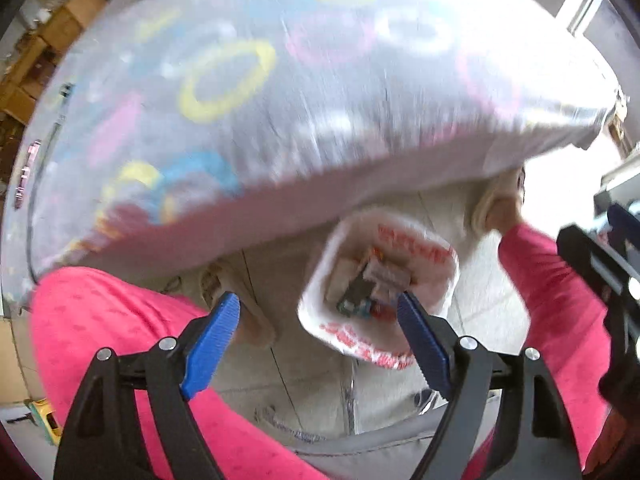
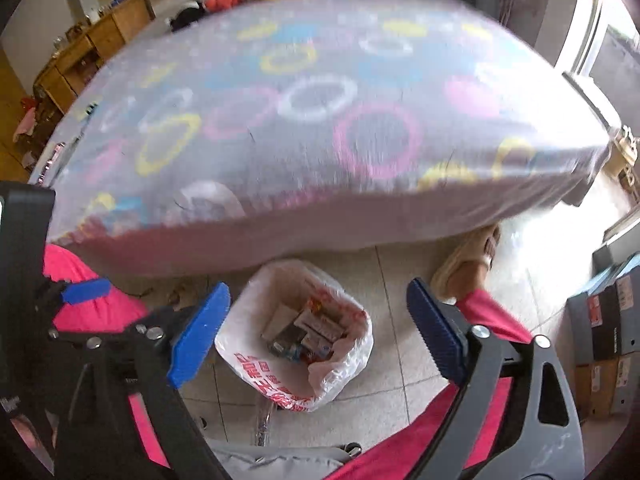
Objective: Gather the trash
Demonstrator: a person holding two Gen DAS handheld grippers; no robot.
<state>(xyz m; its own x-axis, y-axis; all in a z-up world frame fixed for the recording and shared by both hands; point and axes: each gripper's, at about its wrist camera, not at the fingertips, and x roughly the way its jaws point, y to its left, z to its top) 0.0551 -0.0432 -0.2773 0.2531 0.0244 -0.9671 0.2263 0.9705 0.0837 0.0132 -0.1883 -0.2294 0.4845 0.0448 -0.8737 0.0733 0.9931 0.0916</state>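
A trash bin lined with a white bag with red print (image 2: 256, 364) stands on the tiled floor in front of the bed, and several wrappers and small boxes (image 2: 308, 336) lie inside it. It also shows in the left wrist view (image 1: 424, 248). My right gripper (image 2: 319, 288) hangs above the bin, open, with nothing between its blue pads (image 2: 196, 340). My left gripper (image 1: 318, 300) is open and empty too, over the bin's near rim. A pale crumpled thing (image 2: 208, 200) lies near the bed's front edge, too blurred to name.
The bed with a grey sheet printed with coloured rings (image 2: 320, 120) fills the upper half. A person's pink trouser legs (image 1: 120, 328) and slippers (image 2: 468, 260) flank the bin. Boxes (image 2: 608, 320) are stacked at the right, a wooden desk (image 2: 88, 48) at the far left.
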